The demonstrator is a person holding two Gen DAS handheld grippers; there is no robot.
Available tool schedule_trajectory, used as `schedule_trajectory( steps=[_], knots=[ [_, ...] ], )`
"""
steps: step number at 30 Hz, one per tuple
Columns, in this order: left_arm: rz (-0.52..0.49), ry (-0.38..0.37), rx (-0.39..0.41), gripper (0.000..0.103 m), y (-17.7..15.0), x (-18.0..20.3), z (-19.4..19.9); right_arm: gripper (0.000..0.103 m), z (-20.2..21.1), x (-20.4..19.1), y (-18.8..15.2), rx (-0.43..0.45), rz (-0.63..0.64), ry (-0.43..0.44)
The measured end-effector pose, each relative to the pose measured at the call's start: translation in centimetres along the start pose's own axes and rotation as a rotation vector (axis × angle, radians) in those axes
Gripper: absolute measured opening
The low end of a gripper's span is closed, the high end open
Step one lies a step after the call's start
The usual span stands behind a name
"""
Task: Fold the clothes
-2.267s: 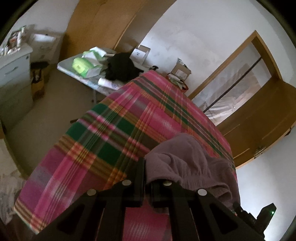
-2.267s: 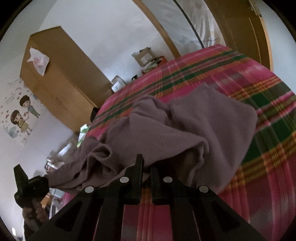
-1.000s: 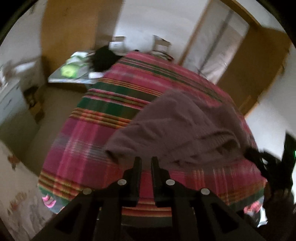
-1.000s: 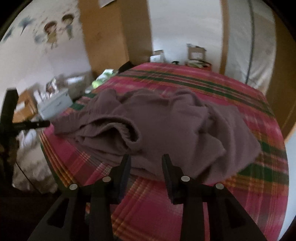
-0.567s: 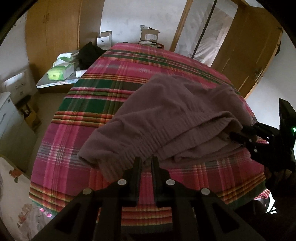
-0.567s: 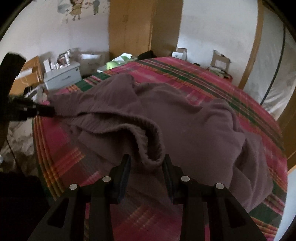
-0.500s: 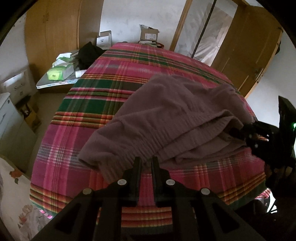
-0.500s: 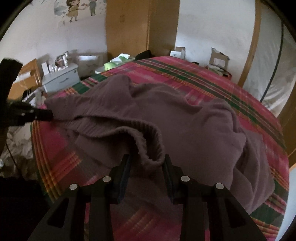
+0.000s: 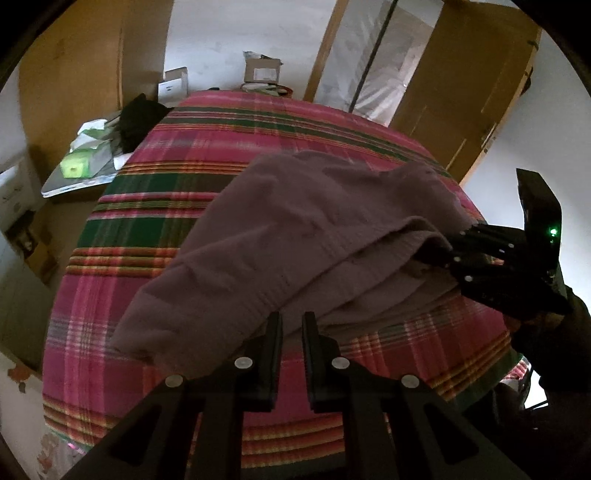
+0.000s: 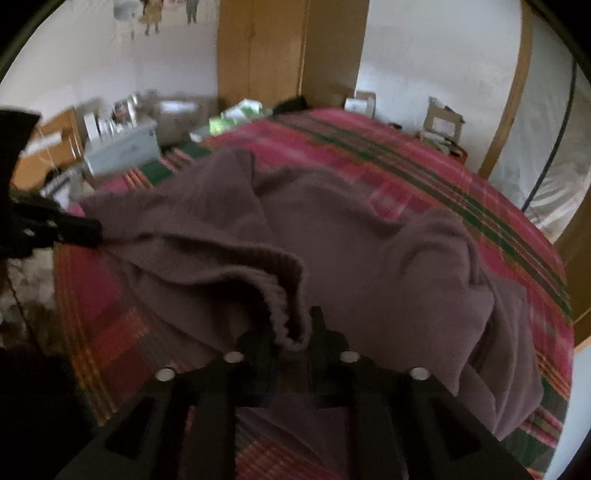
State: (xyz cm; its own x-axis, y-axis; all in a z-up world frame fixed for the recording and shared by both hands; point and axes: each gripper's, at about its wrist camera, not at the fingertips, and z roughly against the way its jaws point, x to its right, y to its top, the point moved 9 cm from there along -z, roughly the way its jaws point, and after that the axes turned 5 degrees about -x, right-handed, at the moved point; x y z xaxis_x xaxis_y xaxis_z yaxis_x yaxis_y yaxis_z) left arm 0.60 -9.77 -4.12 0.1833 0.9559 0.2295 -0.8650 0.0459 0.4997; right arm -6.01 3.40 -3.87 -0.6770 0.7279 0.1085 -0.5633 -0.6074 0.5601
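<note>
- Nearest in the left wrist view, the left gripper (image 9: 291, 325) has its jaws almost together, pinching the near ribbed hem of the purple sweater (image 9: 295, 229); the cloth covers the fingertips.
- Nearest in the right wrist view, the right gripper (image 10: 291, 332) is closing its jaws, with a bunched fold of the sweater's (image 10: 369, 266) ribbed edge between them; whether the pads already press the cloth I cannot tell.
- One sweater, lying crumpled on the near half of the plaid bedspread (image 9: 229, 147), its hem lifted at both grippers.
- Only the left view shows the right gripper (image 9: 480, 258) from the side, with a green light on its body and a dark sleeve (image 9: 546, 350) behind.
- Only the right view shows the left gripper (image 10: 66, 225) at the sweater's far left corner.
- Beyond the bed edge, the left view shows a low table with a green tissue pack (image 9: 79, 166) and one dark garment (image 9: 140, 118).
- Farthest: two cardboard boxes (image 9: 262, 70) by the wall in both views; one wooden wardrobe (image 10: 288, 51).
- Only the right view shows cartoon wall stickers (image 10: 155, 11) and a white cabinet (image 10: 122, 147).
- Only the left view shows the wooden door (image 9: 465, 88).
</note>
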Motion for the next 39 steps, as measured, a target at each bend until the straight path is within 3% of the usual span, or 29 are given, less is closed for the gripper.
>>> schedule_trajectory(
  steps=[3,4,11,20,26,33,39],
  knots=[
    [-0.019,0.026,-0.01,0.011,0.4,0.1,-0.4,0.023,-0.5,0.0,0.1,0.004,-0.016,0.01],
    [-0.024,0.026,-0.012,0.01,0.6,0.2,-0.5,0.012,-0.4,0.2,0.3,0.015,-0.026,0.015],
    [-0.028,0.021,0.014,0.01,2.0,0.1,0.0,0.011,2.6,0.6,4.7,0.145,-0.002,-0.013],
    [0.024,0.021,0.051,0.011,3.6,-1.1,1.3,0.011,4.7,-1.2,12.4,0.246,0.171,-0.075],
    [0.068,0.021,0.077,0.011,4.2,-2.0,2.3,0.011,4.2,-3.0,16.9,0.277,0.298,-0.127],
    [0.085,0.007,0.061,0.011,4.6,-2.1,2.2,0.011,2.7,-3.5,21.2,0.296,0.354,-0.157],
    [0.123,-0.036,0.071,0.011,6.2,-2.5,2.0,0.011,0.7,-4.3,23.2,0.281,0.368,-0.112]
  ],
)
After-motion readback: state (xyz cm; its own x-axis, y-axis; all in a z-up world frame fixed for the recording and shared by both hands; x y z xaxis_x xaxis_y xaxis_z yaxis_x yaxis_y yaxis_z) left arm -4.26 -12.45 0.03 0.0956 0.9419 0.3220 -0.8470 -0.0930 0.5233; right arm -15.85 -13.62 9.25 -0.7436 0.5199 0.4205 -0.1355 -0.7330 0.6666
